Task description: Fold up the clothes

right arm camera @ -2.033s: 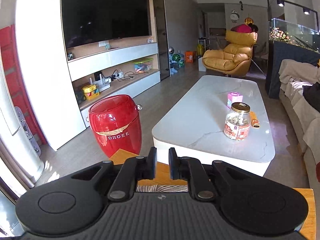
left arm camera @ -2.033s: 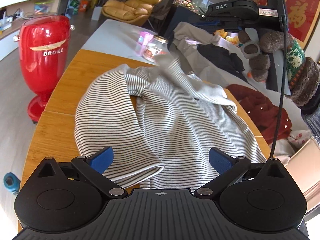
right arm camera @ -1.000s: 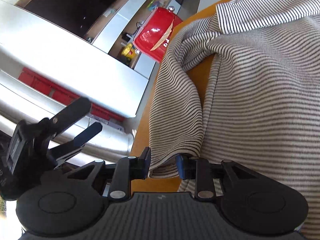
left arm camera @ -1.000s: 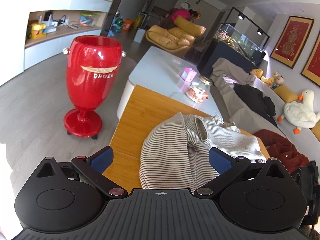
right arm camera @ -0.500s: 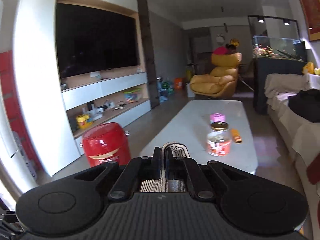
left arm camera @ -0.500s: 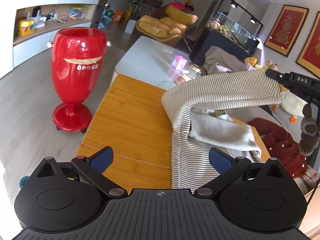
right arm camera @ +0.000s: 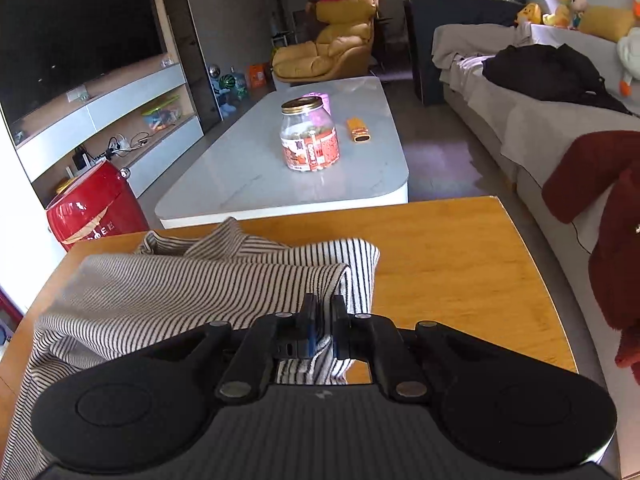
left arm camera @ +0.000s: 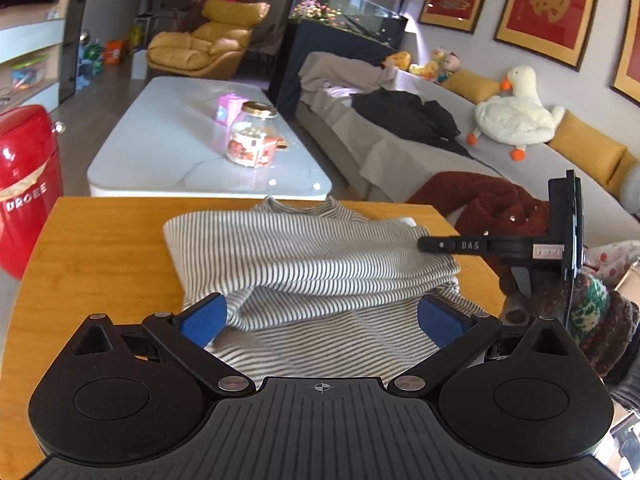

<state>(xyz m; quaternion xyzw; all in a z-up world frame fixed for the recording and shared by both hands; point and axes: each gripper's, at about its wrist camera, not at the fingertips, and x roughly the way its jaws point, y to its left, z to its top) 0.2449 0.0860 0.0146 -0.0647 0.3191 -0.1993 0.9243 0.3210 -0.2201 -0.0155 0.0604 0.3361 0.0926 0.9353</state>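
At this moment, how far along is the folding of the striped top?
One side of the striped top already lies doubled across itself on the wooden table. The right gripper has that edge between its fingers, jaws opening. The left gripper is open, empty. The bundle looks loose and rumpled; more folds probably remain.

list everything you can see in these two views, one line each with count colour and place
striped garment: 1, white with dark stripes, folded over on the wooden table
wooden table: 1, orange-brown, foreground
coffee table: 1, white, beyond the wooden table
jar: 1, clear with gold lid, on coffee table
pink box: 1, behind the jar
red bin: 1, floor, left
armchair: 1, yellow, far back
red garment: 1, on sofa
plush goose: 1, white, on sofa
left hand-held gripper: open, above the garment
right hand-held gripper: opening, fabric between the jaws
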